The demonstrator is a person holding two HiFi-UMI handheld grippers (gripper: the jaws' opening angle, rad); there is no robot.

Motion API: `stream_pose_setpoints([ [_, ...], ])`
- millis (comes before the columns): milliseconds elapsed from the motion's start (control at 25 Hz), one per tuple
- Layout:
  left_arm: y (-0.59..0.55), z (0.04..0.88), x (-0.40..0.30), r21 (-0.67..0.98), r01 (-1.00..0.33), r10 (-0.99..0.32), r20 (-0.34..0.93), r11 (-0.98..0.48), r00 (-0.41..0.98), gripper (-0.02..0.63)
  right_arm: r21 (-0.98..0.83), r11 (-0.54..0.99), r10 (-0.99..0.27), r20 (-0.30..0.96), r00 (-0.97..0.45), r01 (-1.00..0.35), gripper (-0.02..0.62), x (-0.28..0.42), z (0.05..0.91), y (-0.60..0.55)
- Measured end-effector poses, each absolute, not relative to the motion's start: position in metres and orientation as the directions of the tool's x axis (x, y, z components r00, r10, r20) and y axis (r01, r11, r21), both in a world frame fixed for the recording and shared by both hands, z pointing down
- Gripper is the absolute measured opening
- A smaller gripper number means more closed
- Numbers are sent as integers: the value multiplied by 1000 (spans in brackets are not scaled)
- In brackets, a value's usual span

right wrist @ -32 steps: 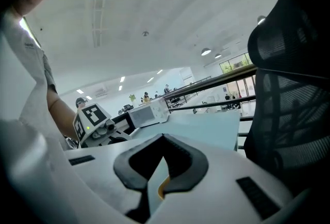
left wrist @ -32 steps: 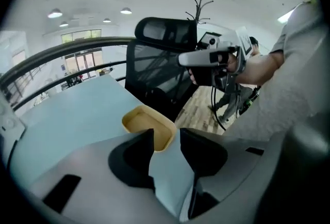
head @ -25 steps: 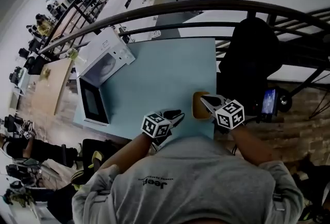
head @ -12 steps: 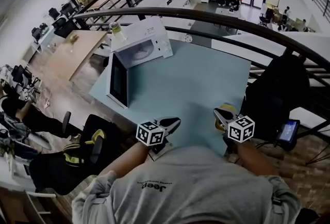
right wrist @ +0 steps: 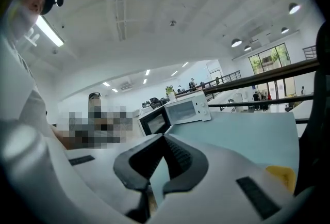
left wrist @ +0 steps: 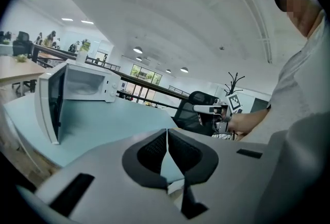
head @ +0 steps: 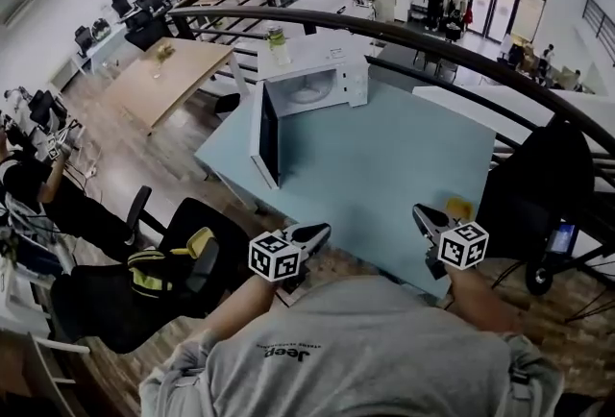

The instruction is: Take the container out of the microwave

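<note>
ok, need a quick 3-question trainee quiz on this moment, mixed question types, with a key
1. True or false: the door of the microwave is shut.
2. Where is the yellow container?
A. inside the microwave
B. on the table, near the right gripper
C. on the floor
3. In one word, what stands on top of the microwave?

Key
1. False: the door stands open.
2. B
3. A bottle.
</note>
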State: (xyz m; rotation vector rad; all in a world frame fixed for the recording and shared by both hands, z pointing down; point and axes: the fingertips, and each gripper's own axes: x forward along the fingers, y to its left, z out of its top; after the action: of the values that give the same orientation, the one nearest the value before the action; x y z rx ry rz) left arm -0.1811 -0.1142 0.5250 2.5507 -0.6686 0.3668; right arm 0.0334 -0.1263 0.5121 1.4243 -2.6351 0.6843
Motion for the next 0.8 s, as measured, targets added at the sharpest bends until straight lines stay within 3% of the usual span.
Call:
stream_pose_setpoints([
  [400,-89,497,-264,371,-475,-397,270,-798,877,18,-293,469,-798,263,-542,-833,18,-42,470,-82],
  [800,-54,479,-258,295,-526,-472,238,-798,849,18,-252,551,-772,209,-601,-795,18,-27,440,-64],
])
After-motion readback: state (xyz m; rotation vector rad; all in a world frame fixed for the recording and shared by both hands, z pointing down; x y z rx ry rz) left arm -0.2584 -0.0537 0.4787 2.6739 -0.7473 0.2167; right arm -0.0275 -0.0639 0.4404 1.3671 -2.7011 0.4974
